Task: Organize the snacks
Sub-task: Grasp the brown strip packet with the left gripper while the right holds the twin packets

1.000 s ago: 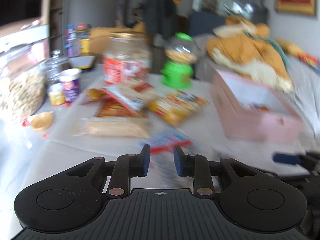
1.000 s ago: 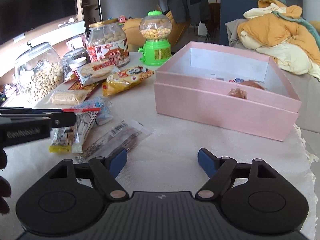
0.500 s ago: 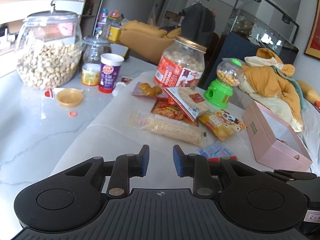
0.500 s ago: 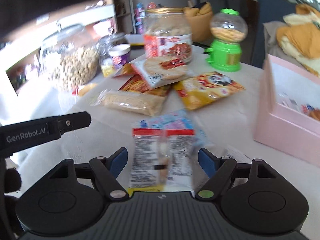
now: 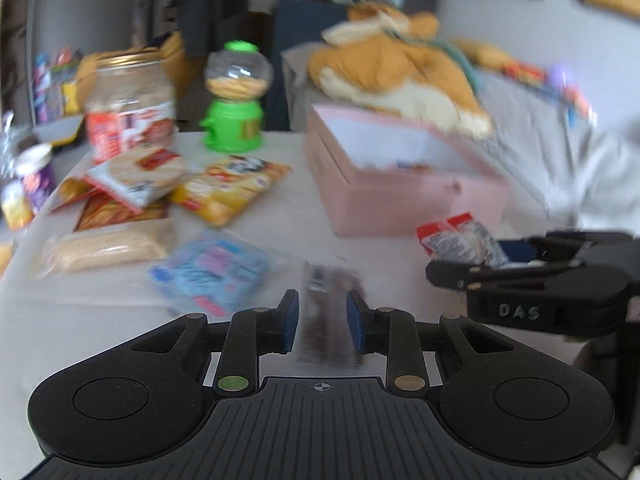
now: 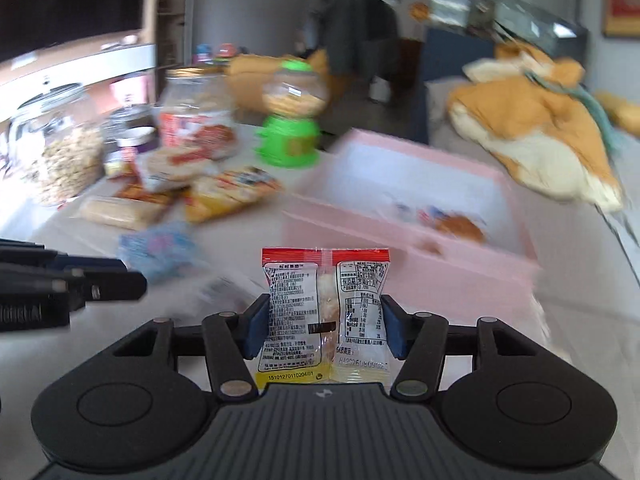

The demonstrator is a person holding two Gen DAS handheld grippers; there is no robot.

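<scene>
A clear rice-cracker packet (image 6: 324,280) with a red top edge stands upright between the blue pads of my right gripper (image 6: 324,314). The jaws are closing and both pads touch its sides. In the left wrist view the same packet (image 5: 456,240) hangs off the table in the right gripper (image 5: 436,274), in front of the pink box (image 5: 400,200). The open pink box (image 6: 400,276) holds a few small snacks. My left gripper (image 5: 322,300) is shut with only a narrow gap, low over a dark brown bar packet (image 5: 328,324) lying on the cloth.
A blue packet (image 5: 212,276), a yellow bag (image 5: 228,192) and other snack packs lie left of the box. Behind them stand a red-labelled jar (image 5: 128,112), a green candy dispenser (image 5: 234,120) and a glass peanut jar (image 6: 60,156). An orange blanket (image 5: 400,80) lies beyond the box.
The right gripper's jaws have narrowed onto the red-topped packet and lifted it off the cloth. The left gripper has swung right, from facing the jars to over the dark bar packet.
</scene>
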